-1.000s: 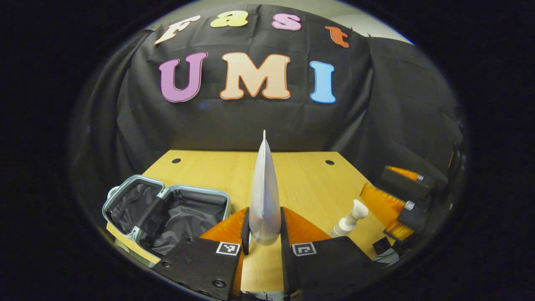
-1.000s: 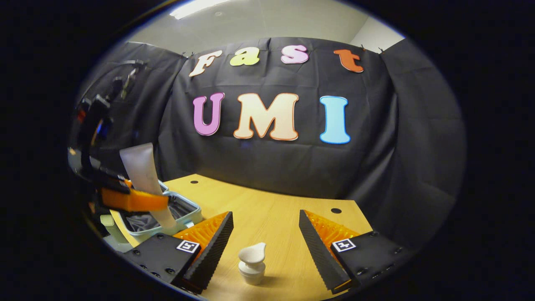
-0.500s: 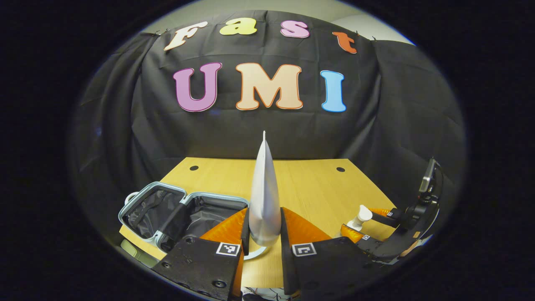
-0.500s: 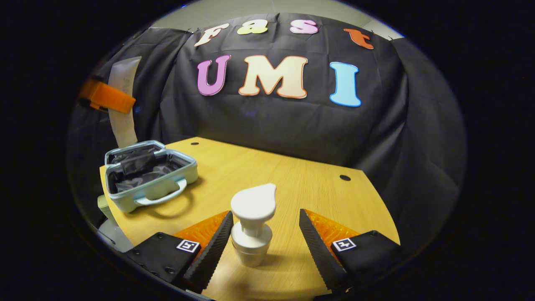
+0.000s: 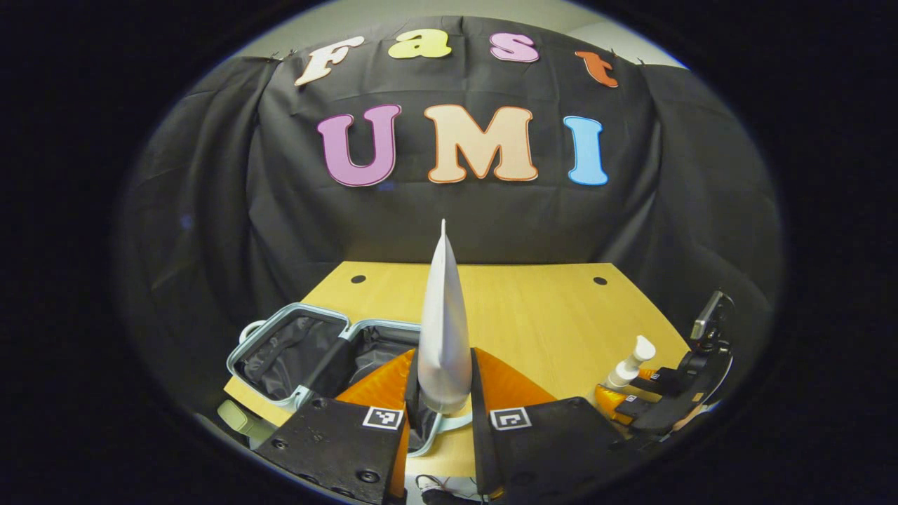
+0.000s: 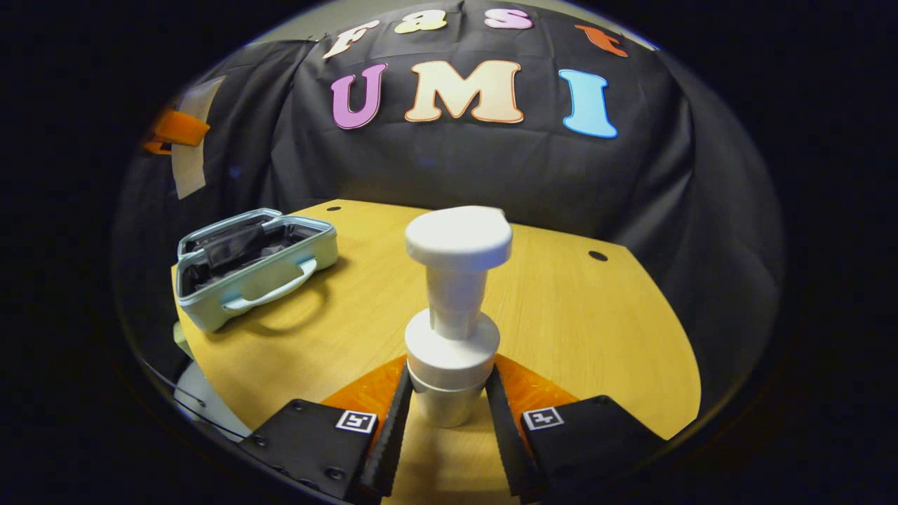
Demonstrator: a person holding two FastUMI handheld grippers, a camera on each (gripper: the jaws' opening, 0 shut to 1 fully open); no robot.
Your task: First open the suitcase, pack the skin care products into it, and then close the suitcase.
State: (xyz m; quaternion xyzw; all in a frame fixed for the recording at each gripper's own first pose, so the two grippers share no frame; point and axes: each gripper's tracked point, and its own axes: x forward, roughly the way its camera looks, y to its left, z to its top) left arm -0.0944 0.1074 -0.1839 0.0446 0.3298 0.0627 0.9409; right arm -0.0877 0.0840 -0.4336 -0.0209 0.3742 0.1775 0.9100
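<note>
Open suitcase lying flat on the table, ahead and to the left of the left hand-held gripper — the one relation the coming move turns on. Left hand-held gripper closed on a pale tube, both fingers pressed against its lower end, long axis upright with the flat crimped end at the top. Near rim of the suitcase just under and left of the fingers, so seemingly a short carry left and forward, then a lowering into the dark-lined compartment. Left hand-held gripper clearly the nearer of the two to the case. In the right gripper view, right hand-held gripper narrowed around the collar of a white pump bottle, fingers at either side and apparently pressing, bottle upright, broad pump head on top. Suitcase well off to the left from there, handle facing the camera, bare table between — nothing in the way on that path. Tube and part of the left hand-held gripper high at the far left, above the case. Likely hazards: the tall tube catching the case rim if lowered upright, and both hand-held grippers crowding the same opening if moved together.
</note>
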